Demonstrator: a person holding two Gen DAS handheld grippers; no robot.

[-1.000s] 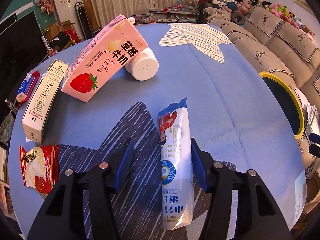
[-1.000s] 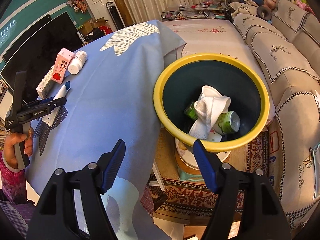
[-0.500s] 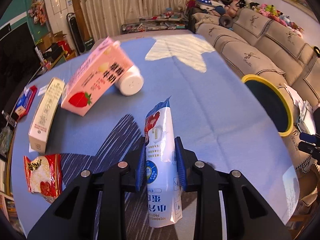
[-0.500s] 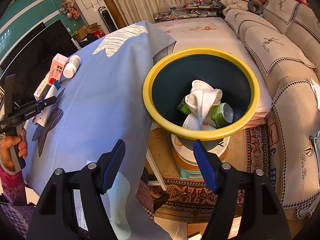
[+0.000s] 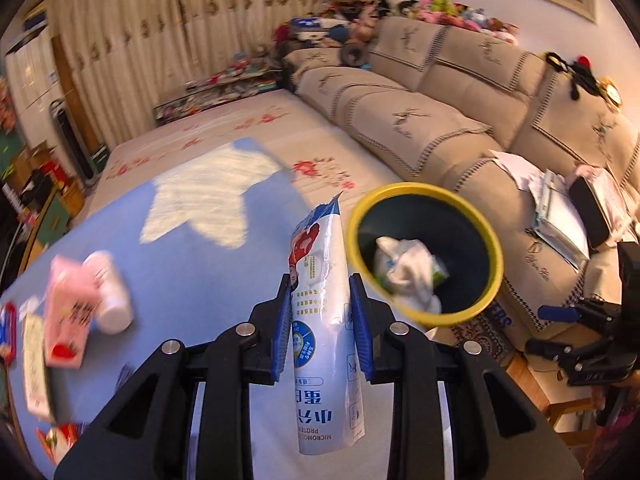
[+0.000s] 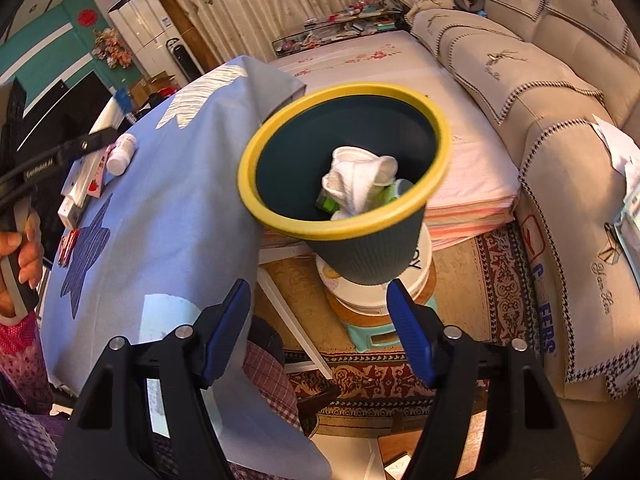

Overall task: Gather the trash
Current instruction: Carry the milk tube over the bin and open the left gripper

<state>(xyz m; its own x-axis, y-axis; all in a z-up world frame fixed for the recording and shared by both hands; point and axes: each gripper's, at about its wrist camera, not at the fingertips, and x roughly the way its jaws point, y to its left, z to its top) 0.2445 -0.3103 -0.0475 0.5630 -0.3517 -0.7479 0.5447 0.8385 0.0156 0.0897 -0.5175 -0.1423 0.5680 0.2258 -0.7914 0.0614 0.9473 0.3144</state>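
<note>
So the left gripper (image 5: 320, 320) is now clamped on the white pouch (image 5: 324, 300) and has lifted it clear of the blue tablecloth (image 5: 208, 264). A second ago that pouch was lying flat on the cloth between wide-open jaws, so the pick is done and this is the carry. Right now the pouch hangs just beside the yellow-rimmed bin (image 5: 424, 252), on its table side, top end nearly level with the rim, not over the opening yet.

The right gripper (image 6: 320, 328) is spread open with nothing in it, hovering on the near side of the bin, low by its base.

Bin already has a white rag (image 6: 360, 180) and something green in it. Back from the bin on the cloth there's a pink carton (image 5: 68, 312), a white bottle (image 5: 112, 296) and a red wrapper (image 5: 56, 440), so I'd say plenty left to collect after this drop.
</note>
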